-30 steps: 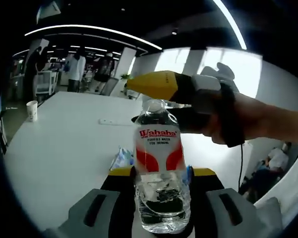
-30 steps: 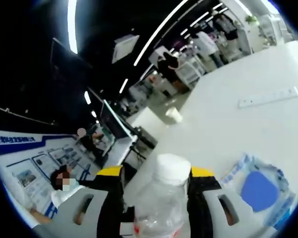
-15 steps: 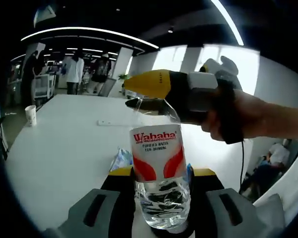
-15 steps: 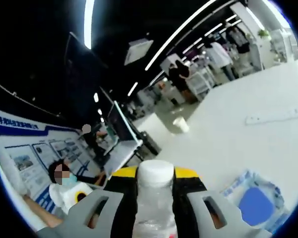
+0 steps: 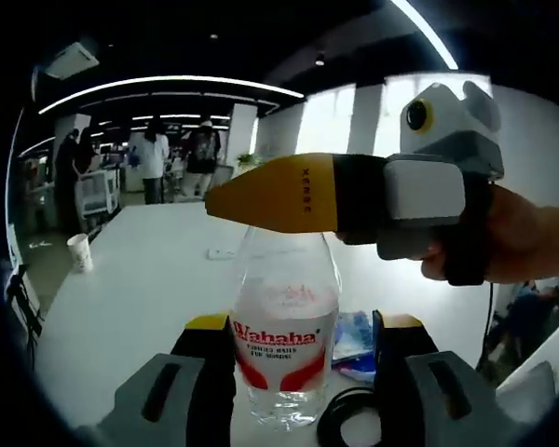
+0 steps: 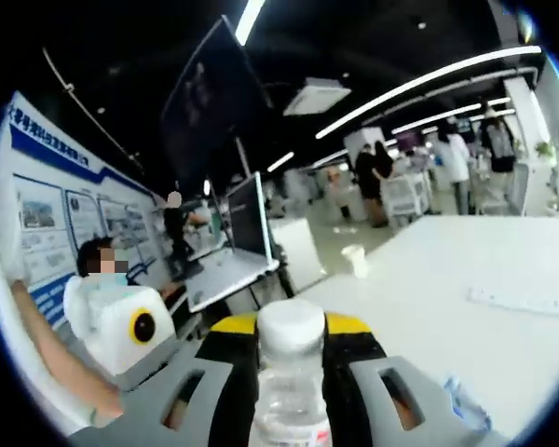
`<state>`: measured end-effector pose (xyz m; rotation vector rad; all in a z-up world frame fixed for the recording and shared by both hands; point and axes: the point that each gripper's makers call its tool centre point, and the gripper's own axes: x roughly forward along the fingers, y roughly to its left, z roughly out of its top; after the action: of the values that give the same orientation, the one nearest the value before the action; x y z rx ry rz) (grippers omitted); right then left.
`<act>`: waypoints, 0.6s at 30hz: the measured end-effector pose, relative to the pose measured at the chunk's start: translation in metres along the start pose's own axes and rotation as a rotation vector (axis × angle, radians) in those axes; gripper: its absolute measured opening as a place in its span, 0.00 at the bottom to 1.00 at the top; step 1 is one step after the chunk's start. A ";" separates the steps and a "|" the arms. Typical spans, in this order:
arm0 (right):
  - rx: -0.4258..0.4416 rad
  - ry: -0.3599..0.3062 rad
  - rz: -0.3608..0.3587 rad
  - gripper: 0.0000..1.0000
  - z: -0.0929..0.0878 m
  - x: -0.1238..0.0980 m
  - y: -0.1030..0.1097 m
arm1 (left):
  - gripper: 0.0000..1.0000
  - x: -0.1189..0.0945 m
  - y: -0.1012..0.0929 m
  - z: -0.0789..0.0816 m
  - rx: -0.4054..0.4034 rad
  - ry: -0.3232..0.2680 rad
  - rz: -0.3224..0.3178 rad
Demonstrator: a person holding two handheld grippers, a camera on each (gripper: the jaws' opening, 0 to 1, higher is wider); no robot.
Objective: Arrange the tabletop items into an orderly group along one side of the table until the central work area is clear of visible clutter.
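Note:
A clear Wahaha water bottle point(image 5: 284, 345) with a red and white label stands upright between the jaws of my left gripper point(image 5: 303, 326). These jaws are open; a gap shows on the bottle's right side. My right gripper point(image 5: 253, 199), held by a hand, reaches in from the right across the bottle's top and hides the cap. In the right gripper view the white cap point(image 6: 292, 324) sits squeezed between the yellow-tipped jaws of my right gripper point(image 6: 292, 328), shut on the bottle's neck.
On the white table point(image 5: 140, 298) a blue packet point(image 5: 354, 335) lies just behind the bottle, and a black cable loop point(image 5: 349, 424) sits by the right jaw. Farther off are a paper cup point(image 5: 77, 251) and a white power strip point(image 6: 526, 300). People stand beyond the table.
The right gripper's jaws closed in on the bottle's cap. The left gripper's jaws spread wider, leaving a gap beside the bottle. Both views swung to a more level angle.

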<state>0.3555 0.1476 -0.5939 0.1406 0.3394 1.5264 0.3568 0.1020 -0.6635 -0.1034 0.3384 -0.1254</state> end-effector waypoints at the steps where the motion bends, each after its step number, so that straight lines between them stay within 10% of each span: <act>1: 0.002 -0.003 0.004 0.21 0.001 0.000 0.001 | 0.55 0.001 -0.002 0.000 -0.008 0.001 -0.015; 18: -0.027 -0.031 0.002 0.21 0.017 -0.002 0.002 | 0.35 0.003 0.008 0.004 -0.013 0.027 0.015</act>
<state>0.3587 0.1474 -0.5766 0.1428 0.2941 1.5282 0.3617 0.1103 -0.6621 -0.1118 0.3670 -0.1095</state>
